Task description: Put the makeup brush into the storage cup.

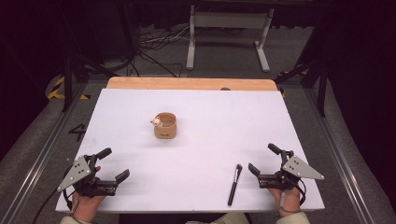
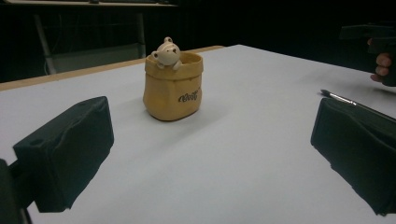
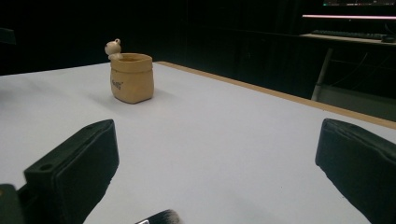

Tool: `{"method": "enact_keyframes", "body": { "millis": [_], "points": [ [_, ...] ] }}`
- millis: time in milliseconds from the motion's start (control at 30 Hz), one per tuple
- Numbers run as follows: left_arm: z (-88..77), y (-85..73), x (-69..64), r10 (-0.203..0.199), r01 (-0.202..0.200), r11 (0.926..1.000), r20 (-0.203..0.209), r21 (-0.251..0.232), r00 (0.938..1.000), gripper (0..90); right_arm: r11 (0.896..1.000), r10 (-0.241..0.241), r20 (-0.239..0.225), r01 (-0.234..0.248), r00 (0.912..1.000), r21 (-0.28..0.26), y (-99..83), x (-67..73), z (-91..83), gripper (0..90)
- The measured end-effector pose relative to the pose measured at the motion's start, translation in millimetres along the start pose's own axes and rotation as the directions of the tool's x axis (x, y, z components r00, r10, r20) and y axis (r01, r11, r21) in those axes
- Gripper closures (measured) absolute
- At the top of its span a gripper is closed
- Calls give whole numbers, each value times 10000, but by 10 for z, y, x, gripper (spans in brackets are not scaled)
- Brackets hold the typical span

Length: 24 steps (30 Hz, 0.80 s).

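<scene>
A small tan sack-shaped pot with a little bear figure on its rim stands upright near the middle of the white table; it also appears in the left gripper view and the right gripper view. A black makeup brush lies flat near the front edge, bristles pointing away from me; its bristle tip shows at the bottom of the right gripper view. My left gripper rests open at the front left, empty. My right gripper rests open at the front right, just right of the brush, empty.
The white table top ends in a wooden strip at the far edge. Beyond it stand a metal frame and cables on the floor. Dark stands flank both sides.
</scene>
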<state>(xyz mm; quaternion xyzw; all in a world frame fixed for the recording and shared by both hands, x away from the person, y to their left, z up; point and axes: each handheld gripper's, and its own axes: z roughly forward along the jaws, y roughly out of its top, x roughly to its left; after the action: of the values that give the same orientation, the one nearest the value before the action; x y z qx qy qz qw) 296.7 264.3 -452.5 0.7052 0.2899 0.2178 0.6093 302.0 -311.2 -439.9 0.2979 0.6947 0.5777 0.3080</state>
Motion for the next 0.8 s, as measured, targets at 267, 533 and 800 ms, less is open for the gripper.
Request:
{"method": "enact_keyframes", "body": {
  "millis": [267, 533, 800],
  "points": [
    [-4, 6, 0, -62, 62, 10000, -125, -4, 9999, 0, 9995, -59, -415, 73, 9991, 323, 123, 28, -26, 0],
    [0, 4, -2, -118, 118, 9999, -66, 36, 9999, 0, 9994, -25, -736, 51, 9973, 353, 307, 39, 67, 0],
    [-7, 11, 1, -166, 166, 9999, -33, -15, 9999, 0, 9942, -304, -986, 403, 9947, 995, 538, 99, 205, 1]
  ]
}}
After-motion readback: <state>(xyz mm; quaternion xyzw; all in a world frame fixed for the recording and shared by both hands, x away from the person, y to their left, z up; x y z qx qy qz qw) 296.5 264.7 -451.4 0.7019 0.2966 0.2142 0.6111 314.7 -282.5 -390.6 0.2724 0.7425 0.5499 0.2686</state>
